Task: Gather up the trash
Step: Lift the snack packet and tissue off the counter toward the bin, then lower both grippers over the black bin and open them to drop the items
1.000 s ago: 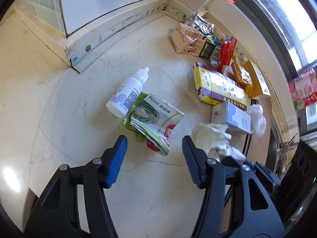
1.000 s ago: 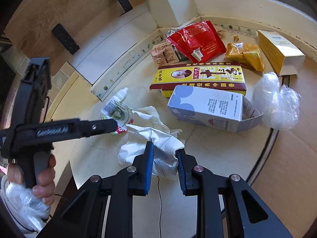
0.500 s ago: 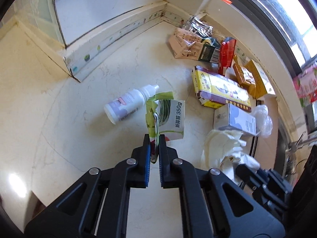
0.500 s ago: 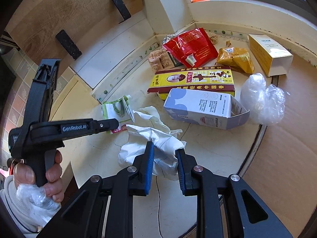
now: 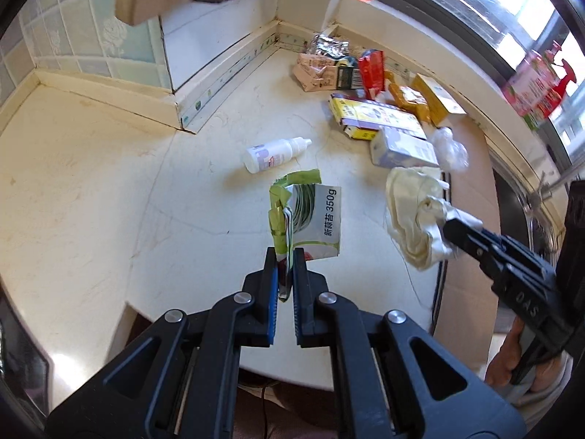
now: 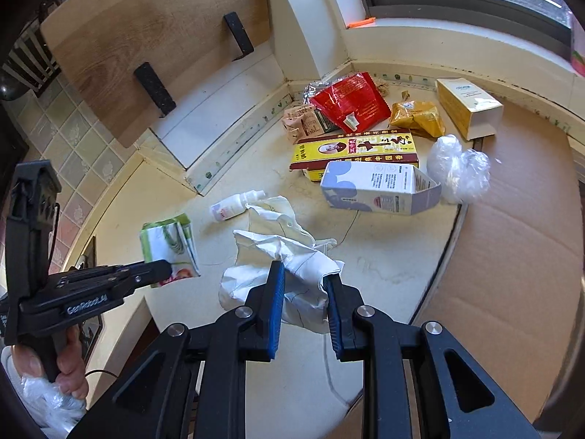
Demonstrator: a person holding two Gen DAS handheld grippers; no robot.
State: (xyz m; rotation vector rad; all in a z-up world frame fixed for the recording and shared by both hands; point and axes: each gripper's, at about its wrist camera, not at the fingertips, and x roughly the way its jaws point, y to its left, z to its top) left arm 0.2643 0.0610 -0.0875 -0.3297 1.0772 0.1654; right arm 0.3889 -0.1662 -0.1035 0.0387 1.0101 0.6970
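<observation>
— Jaws on the left gripper (image 5: 285,281): how do they stand?

— Closed tight on the lower edge of the green packet (image 5: 309,219). The packet sticks up past the fingertips, clear of the counter (image 5: 109,190).

— And the right gripper (image 6: 303,303)?

— Its jaws are part-way closed, with crumpled white paper (image 6: 278,256) bunched between the blue pads (image 6: 276,292). The paper bulges out to the left of the jaws and ahead of them, and it hangs off the counter.

— What lies beyond the left jaws?

— A small white bottle (image 5: 274,153) on its side, ahead and slightly left of the packet, apart from it. Further ahead and to the right sits the pile: a pale carton (image 5: 402,148), a yellow box (image 5: 376,117), a red bag (image 5: 371,69), a clear plastic wad (image 5: 449,150).

— Can the hands be seen?

— A hand (image 6: 65,366) grips the left gripper's handle, low at the left of the right jaws, with a plastic bag (image 6: 47,406) under it.
</observation>
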